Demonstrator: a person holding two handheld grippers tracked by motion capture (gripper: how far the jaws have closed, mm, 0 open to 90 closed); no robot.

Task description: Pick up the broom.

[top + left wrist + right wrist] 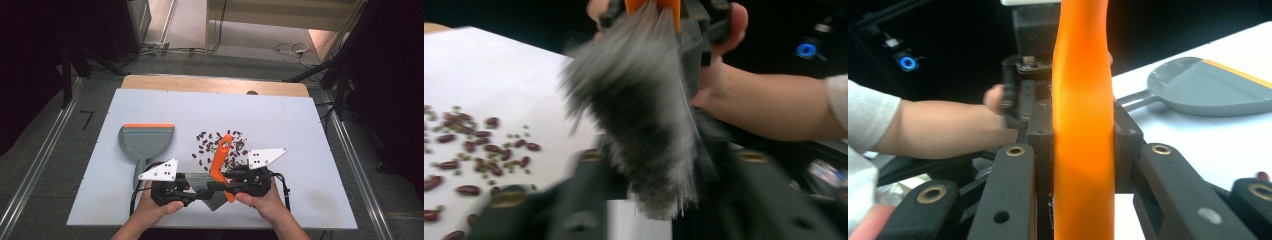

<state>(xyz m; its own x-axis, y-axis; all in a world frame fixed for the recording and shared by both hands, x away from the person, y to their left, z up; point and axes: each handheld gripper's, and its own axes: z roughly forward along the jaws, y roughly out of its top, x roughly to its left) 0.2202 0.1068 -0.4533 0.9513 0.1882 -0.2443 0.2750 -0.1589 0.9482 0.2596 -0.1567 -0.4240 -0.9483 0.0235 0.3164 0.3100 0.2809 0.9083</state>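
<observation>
A hand brush with an orange handle (pixel 220 156) and grey bristles (pixel 207 187) hangs over the near edge of the white board (pixel 300 140). My right gripper (pixel 226 186) is shut on the handle (pixel 1083 100), with both jaws pressed against its sides. My left gripper (pixel 199 192) faces it from the left. Its jaws stand apart on either side of the blurred bristles (pixel 644 110), with a gap to each jaw. A grey dustpan (pixel 145 140) with an orange lip lies flat at the left. Red beans (pixel 206 145) are scattered mid-board beyond the brush.
The board lies on a wooden table (pixel 215 84) with metal rails on both sides. The dustpan's handle (pixel 141 170) points toward the left hand. Cables trail from both grippers by the board's near edge. Bare board lies right of the beans.
</observation>
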